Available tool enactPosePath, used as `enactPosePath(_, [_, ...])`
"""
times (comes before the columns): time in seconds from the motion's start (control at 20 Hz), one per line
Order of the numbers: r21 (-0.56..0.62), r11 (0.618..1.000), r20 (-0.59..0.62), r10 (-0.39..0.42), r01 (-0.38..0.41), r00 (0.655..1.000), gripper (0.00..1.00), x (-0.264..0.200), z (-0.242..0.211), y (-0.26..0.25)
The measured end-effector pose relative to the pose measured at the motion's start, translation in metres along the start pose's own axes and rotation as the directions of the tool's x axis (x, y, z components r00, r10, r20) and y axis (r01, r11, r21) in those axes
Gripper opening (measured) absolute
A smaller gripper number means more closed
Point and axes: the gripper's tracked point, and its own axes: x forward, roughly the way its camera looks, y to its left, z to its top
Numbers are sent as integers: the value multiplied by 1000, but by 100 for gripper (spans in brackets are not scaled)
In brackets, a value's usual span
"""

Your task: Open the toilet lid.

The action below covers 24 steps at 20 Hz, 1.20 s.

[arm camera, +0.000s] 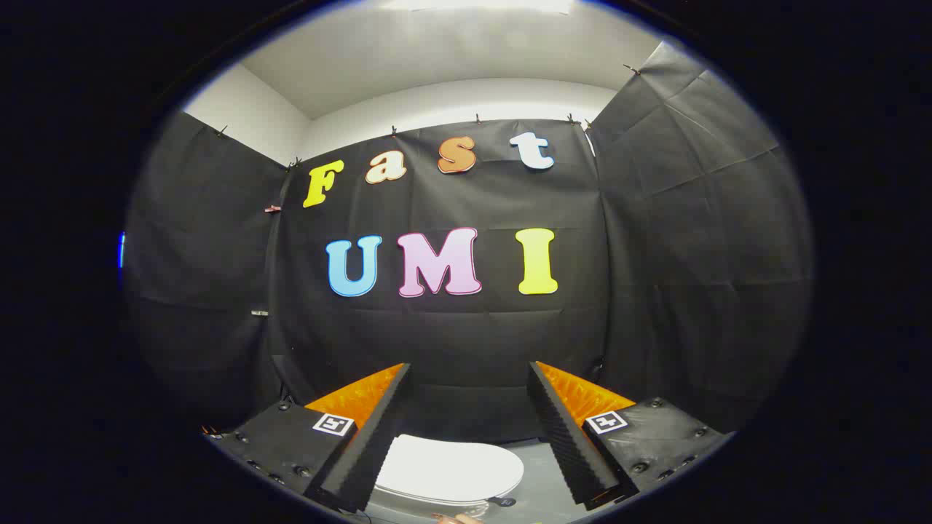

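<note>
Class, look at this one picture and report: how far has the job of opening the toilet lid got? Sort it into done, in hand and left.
Done: nothing yet; the white toilet lid lies flat and closed. In hand: the tongs hang open above it, fingers wide apart and touching nothing, the lid seen between them on the grey floor. Left: lower to the lid's edge, catch it and swing it up.

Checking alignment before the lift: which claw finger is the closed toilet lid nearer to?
The left finger: the lid has its edge hidden behind it, while grey floor separates the lid from the right finger. The claw is open, touching nothing.
</note>
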Motion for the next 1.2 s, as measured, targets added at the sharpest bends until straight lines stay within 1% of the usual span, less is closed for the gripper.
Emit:
enactPosePath(0.7, [-6,1000,-8,-7,7,1000,100,0,-1,1])
enactPosePath(1.2, [21,1000,-18,-15,16,1000,100,1,-4,0])
